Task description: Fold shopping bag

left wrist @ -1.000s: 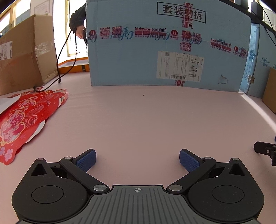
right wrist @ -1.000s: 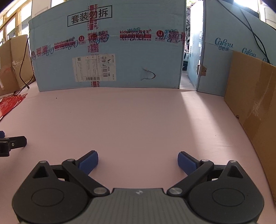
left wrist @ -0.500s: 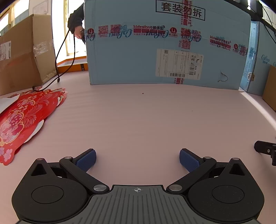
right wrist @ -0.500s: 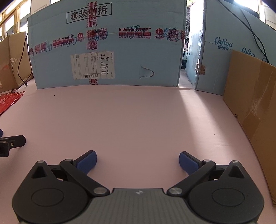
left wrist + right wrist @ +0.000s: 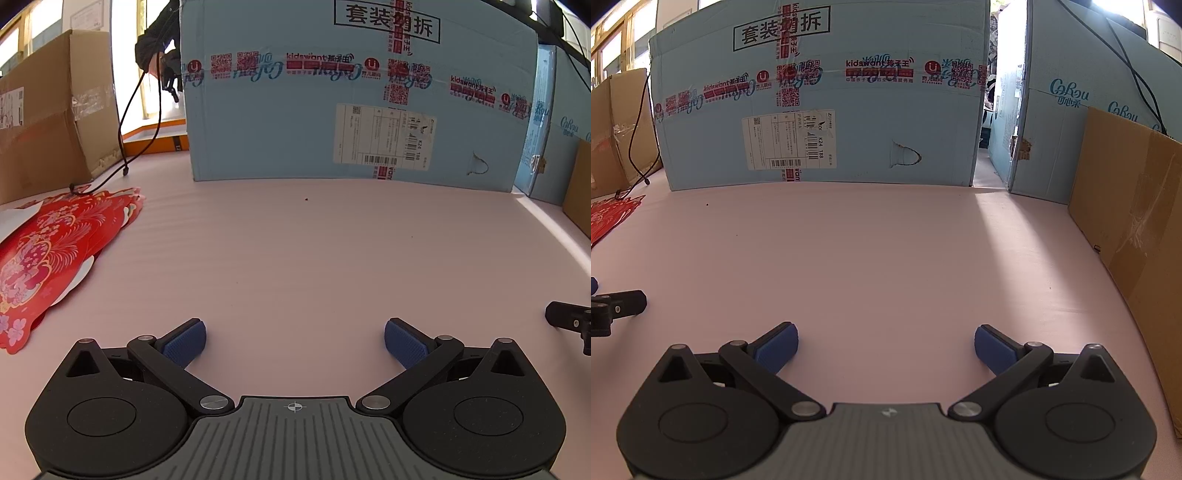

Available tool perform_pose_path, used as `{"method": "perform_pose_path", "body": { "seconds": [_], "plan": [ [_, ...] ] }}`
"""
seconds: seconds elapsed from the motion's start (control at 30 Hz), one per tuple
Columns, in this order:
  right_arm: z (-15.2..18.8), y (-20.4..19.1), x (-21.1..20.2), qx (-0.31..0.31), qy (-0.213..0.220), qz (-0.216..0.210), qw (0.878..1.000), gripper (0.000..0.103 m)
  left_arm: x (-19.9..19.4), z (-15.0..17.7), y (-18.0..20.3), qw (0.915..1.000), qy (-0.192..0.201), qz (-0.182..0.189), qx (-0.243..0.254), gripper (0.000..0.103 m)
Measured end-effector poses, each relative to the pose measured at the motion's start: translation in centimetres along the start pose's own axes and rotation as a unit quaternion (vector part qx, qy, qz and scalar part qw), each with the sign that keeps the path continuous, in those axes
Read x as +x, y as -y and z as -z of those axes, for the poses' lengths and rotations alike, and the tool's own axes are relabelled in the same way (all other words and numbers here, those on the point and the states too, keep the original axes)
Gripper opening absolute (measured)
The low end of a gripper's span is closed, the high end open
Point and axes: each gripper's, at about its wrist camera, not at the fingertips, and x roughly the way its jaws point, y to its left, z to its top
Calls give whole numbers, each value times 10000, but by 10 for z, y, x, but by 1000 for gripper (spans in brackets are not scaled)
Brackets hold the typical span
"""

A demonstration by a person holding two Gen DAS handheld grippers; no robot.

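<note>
A red shopping bag with a floral print (image 5: 44, 251) lies flat on the pink table at the far left of the left wrist view; only its far corner (image 5: 609, 216) shows in the right wrist view. My left gripper (image 5: 294, 345) is open over bare pink surface, to the right of the bag and apart from it. My right gripper (image 5: 885, 347) is open too, with nothing between its blue pads. Each gripper's black finger shows at the edge of the other view: right finger (image 5: 569, 319), left finger (image 5: 617, 306).
A large light-blue carton (image 5: 351, 96) stands along the back of the pink table (image 5: 295, 251). Brown cardboard boxes flank the left (image 5: 40, 125) and right (image 5: 1134, 229). A black cable (image 5: 122, 162) trails onto the table. A person's sleeve and hand (image 5: 159, 48) show behind the carton.
Both grippers have stayed open and almost still, with only a slight drift of view. The hand behind the carton has shifted a little.
</note>
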Motion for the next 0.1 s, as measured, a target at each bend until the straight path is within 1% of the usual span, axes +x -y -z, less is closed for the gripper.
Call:
{"method": "perform_pose_path", "body": {
  "seconds": [0.1],
  "plan": [
    [0,0,0,3,-2,-1,10000,103,0,0,0,10000,0,-5,6,103]
  ]
}}
